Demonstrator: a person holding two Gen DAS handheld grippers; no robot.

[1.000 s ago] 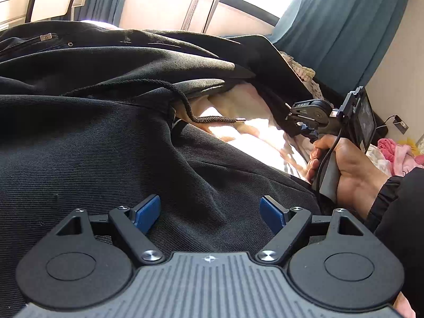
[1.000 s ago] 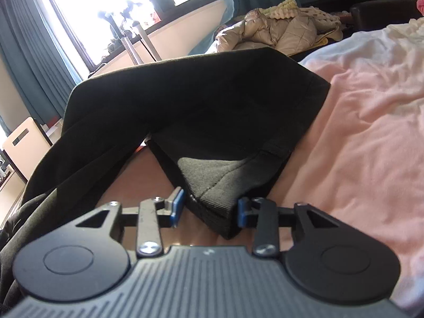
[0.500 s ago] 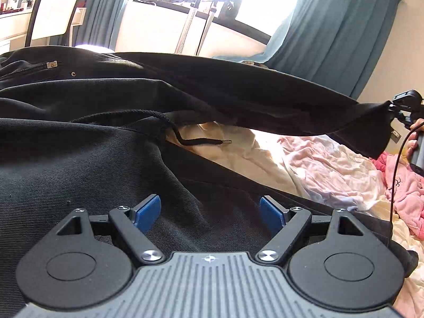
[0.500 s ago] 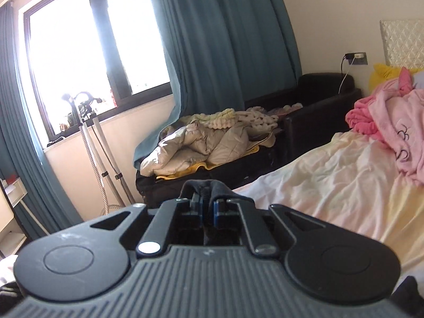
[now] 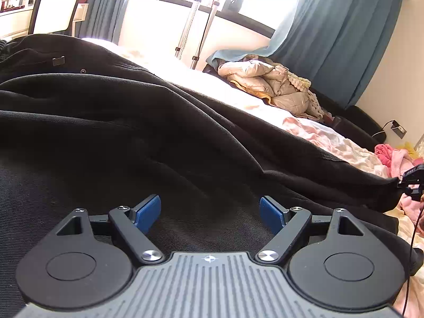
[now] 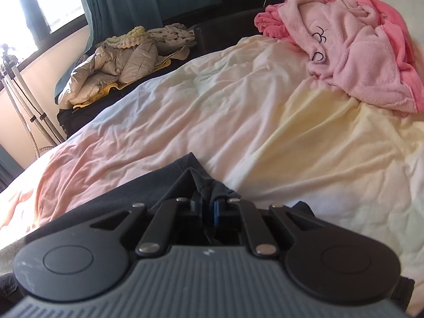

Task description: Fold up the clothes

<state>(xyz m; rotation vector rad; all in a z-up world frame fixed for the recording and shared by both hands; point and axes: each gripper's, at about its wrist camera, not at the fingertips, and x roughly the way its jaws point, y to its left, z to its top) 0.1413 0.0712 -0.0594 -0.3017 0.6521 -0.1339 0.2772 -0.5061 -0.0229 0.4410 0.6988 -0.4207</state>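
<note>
A large black garment (image 5: 132,132) lies spread over the bed and fills most of the left wrist view. My left gripper (image 5: 210,213) is open and empty, its blue pads low over the black cloth. My right gripper (image 6: 209,208) is shut on the garment's cuff end (image 6: 201,182), holding it low over the bedsheet. In the left wrist view the right gripper (image 5: 412,182) shows at the far right edge, with the black cloth stretched out to it.
A pale pink and yellow bedsheet (image 6: 265,122) covers the bed. A pink fluffy garment (image 6: 357,45) lies at the far right. A beige quilted jacket (image 6: 119,66) lies on a dark sofa beyond the bed. A tripod (image 5: 196,31), teal curtains and a white chair (image 5: 57,8) stand by the window.
My right gripper closed on the black garment's end and pulled it out to the right across the bed, flattening the cloth over the drawstring and the gap. My left gripper stayed open.
</note>
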